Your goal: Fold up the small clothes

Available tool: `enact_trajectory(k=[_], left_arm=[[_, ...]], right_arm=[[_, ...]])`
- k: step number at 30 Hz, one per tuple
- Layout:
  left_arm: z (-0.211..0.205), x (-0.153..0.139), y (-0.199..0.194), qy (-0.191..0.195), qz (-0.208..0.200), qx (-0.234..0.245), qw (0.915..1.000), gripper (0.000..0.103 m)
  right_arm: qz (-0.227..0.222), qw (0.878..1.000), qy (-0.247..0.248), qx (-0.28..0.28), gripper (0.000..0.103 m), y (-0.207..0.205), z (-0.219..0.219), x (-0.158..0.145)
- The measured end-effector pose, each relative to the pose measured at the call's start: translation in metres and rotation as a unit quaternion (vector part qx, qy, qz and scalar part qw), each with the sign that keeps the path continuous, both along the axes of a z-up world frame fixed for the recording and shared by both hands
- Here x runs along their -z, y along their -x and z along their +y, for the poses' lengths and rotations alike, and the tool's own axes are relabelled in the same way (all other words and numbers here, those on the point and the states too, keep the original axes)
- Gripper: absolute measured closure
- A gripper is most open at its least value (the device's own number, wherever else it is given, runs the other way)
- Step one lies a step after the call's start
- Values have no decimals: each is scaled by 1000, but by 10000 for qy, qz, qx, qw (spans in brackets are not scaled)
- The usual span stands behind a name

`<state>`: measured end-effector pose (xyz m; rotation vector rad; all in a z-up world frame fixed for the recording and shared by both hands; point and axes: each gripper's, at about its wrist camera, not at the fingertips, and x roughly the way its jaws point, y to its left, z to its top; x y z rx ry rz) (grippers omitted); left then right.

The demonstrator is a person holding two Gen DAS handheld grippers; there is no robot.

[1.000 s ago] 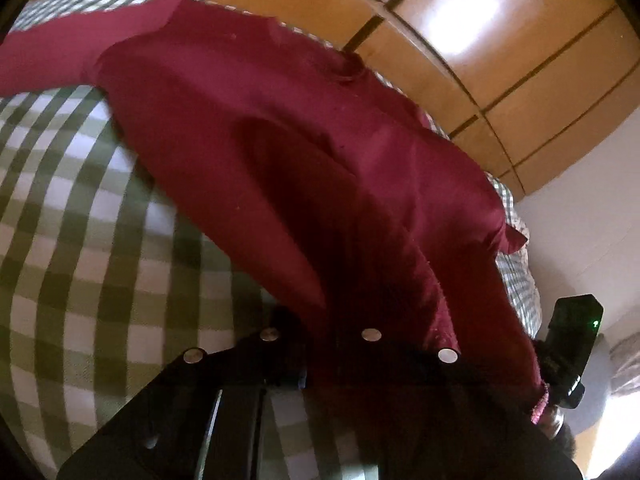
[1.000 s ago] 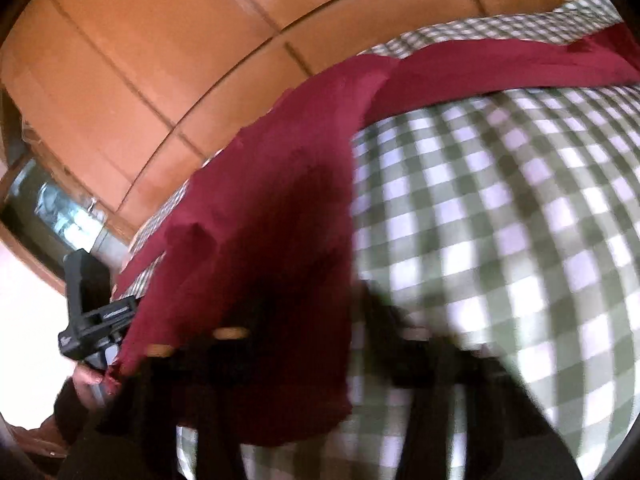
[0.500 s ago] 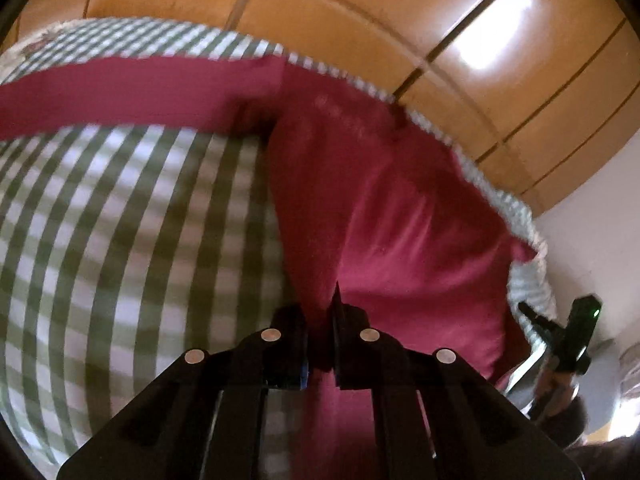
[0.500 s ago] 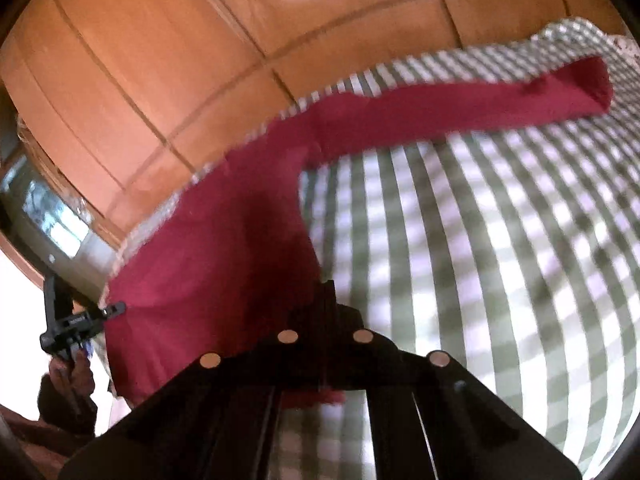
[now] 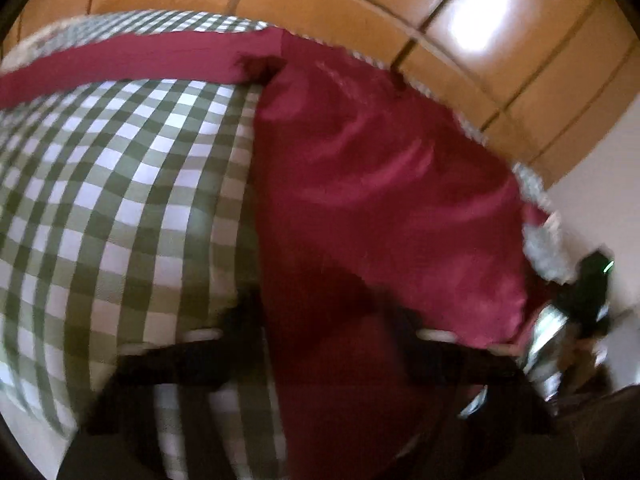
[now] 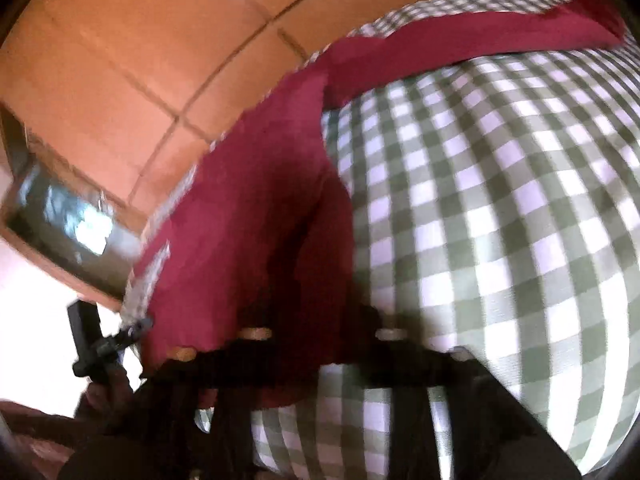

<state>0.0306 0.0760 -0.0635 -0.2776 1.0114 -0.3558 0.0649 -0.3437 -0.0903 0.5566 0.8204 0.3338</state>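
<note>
Left and right wrist views, fold in progress. The shirt lies on the checked counter, its body along one edge and one sleeve stretched along the far edge, beside the wooden panels. My left gripper has its fingers apart, straddling the near hem; cloth runs between them, but blur hides any contact. My right gripper likewise shows fingers spread over the hem of the shirt, nothing clamped.

Risks, as I judge them: with both pairs spread, the hem may slump and the fold go crooked; closing in this blur could catch the checked cloth along with the shirt, dragging it.

The left view alone shows the broad wrinkled body and the other gripper off the counter's corner. The right view alone shows the full sleeve and a glass-fronted recess
</note>
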Motion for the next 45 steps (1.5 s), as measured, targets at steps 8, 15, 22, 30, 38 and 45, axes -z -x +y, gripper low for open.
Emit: enact_trajectory(k=[8, 15, 22, 30, 38, 45], left_arm=[[13, -14, 3, -81, -18, 126, 9999, 97], [17, 0, 21, -385, 114, 361, 9985, 97], [27, -16, 29, -398, -93, 407, 9983, 78], [28, -49, -5, -230, -596, -343, 9974, 45], [-15, -37, -80, -439, -627, -588, 9953, 34], [-31, 5, -117, -978, -622, -681, 9909, 34]], right_arm=[[-601, 9964, 528, -269, 90, 65, -9, -54], [472, 9914, 1091, -556, 90, 86, 2, 4], [-504, 9957, 782, 30, 44, 62, -23, -44], [-642, 9839, 1619, 392, 63, -43, 8, -66], [-514, 9615, 2641, 567, 66, -126, 47, -40], [-119, 9667, 2254, 1207, 67, -154, 7, -5]])
